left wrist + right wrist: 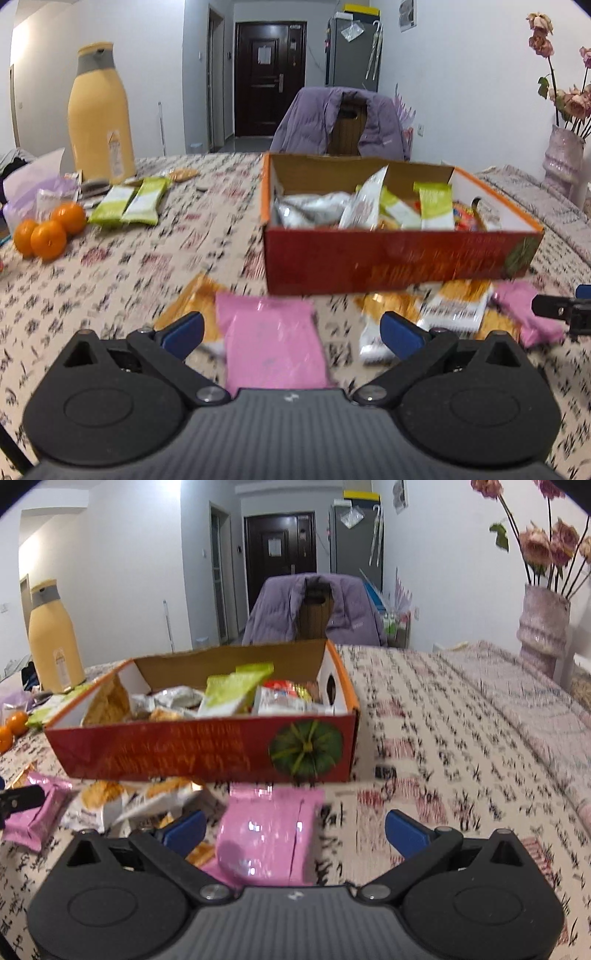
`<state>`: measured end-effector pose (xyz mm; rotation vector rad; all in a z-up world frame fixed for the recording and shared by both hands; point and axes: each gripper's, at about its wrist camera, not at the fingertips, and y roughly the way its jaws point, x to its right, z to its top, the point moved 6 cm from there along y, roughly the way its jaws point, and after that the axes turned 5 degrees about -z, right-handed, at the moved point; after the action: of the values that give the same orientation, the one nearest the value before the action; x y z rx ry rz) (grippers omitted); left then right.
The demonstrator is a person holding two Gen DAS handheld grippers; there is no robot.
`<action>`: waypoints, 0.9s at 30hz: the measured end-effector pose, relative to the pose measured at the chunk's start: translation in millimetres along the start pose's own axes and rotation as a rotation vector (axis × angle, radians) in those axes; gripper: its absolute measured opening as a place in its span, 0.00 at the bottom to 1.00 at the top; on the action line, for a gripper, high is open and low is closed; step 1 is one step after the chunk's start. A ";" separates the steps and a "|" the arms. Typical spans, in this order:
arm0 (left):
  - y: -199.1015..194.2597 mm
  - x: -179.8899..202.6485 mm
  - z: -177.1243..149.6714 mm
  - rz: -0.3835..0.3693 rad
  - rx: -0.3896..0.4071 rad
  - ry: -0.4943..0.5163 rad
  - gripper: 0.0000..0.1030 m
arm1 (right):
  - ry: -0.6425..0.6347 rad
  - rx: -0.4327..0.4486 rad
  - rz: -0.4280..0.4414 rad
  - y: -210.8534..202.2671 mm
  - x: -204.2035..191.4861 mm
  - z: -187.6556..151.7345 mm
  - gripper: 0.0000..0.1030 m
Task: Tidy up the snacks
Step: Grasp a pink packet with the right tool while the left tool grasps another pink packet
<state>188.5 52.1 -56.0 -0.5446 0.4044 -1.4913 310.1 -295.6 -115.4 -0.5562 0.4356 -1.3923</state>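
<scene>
1. Pink foil-like packet (271, 343) lies low in the centre of the left wrist view, between the spread fingers of the left gripper (291, 328); nothing is clamped.
2. Another pink packet (267, 836) sits low centre in the right wrist view, between the wide-open right gripper (295, 827) fingers.
3. Both lie just in front of the red box (399, 258), which is already part-filled.
4. I'd guess they are light, crinkly, slippery; pinch across the flat middle, gently, lest the contents crush.
</scene>
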 end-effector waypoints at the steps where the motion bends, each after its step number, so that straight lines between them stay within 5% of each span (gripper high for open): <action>1: 0.2 -2.0 -3.7 -0.002 -0.006 -0.003 1.00 | 0.001 -0.008 0.002 1.3 -0.6 -2.1 1.00; 11: 3.1 -9.1 -13.6 -0.003 0.010 -0.023 1.00 | 0.010 -0.083 -0.042 26.4 -5.2 -4.9 1.00; 16: 2.6 -10.1 -13.5 -0.004 0.013 -0.036 1.00 | -0.024 -0.103 -0.041 34.6 -13.8 -9.2 0.83; 19: 2.4 -10.2 -14.2 -0.003 0.012 -0.037 1.00 | -0.032 -0.077 -0.016 28.9 -18.5 -10.0 0.59; 27: 4.2 -11.4 -15.0 0.020 -0.004 -0.043 1.00 | -0.035 0.045 -0.042 6.2 -19.0 -8.5 0.59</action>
<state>182.7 62.0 -71.6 -0.5730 0.3782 -1.4578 307.3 -277.1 -126.7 -0.5544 0.3652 -1.4277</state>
